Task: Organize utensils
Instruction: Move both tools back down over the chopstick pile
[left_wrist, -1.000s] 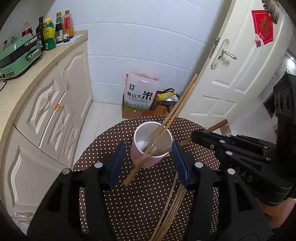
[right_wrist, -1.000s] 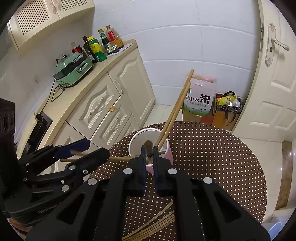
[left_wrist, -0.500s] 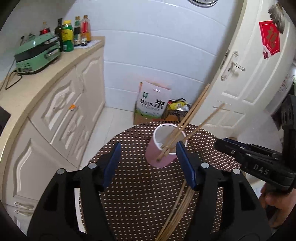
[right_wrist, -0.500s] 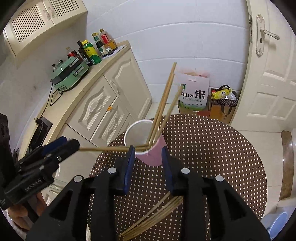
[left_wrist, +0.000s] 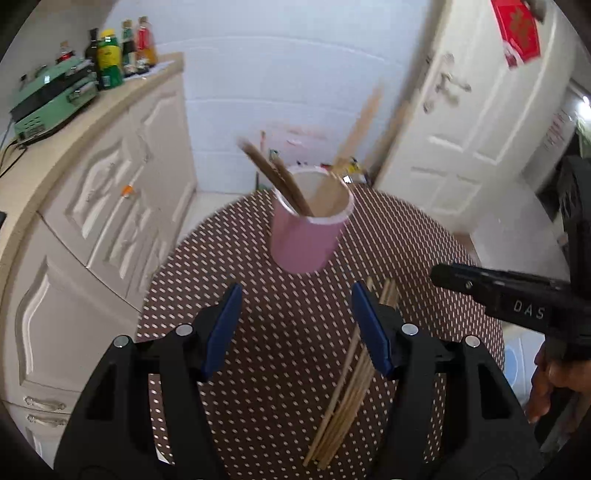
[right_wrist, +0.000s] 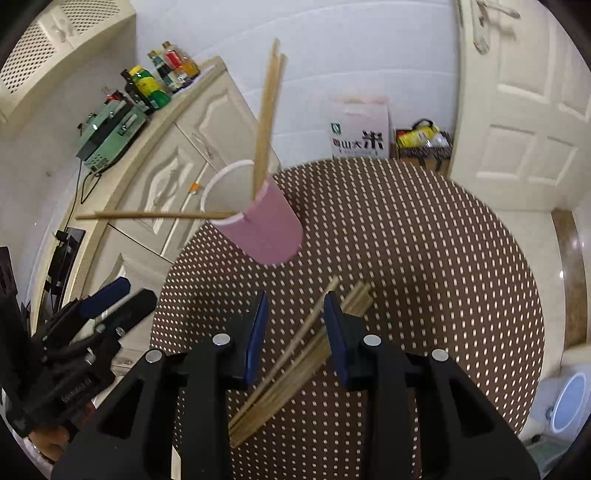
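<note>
Chopsticks (right_wrist: 266, 122) stand in the cup (right_wrist: 258, 225) near the tabletop's (right_wrist: 443, 258) far edge, apparently four; both grippers (left_wrist: 295, 325) (right_wrist: 293, 328) gape empty

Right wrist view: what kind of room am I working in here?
Most likely a home kitchen. Sauce bottles and a green countertop appliance sit on a counter over cream cabinets, and a bag of rice stands on the floor by the white tiled wall.

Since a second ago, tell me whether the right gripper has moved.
Yes. The right gripper has opened and backed away from the pink cup, toward the loose chopsticks on the dotted table.
</note>
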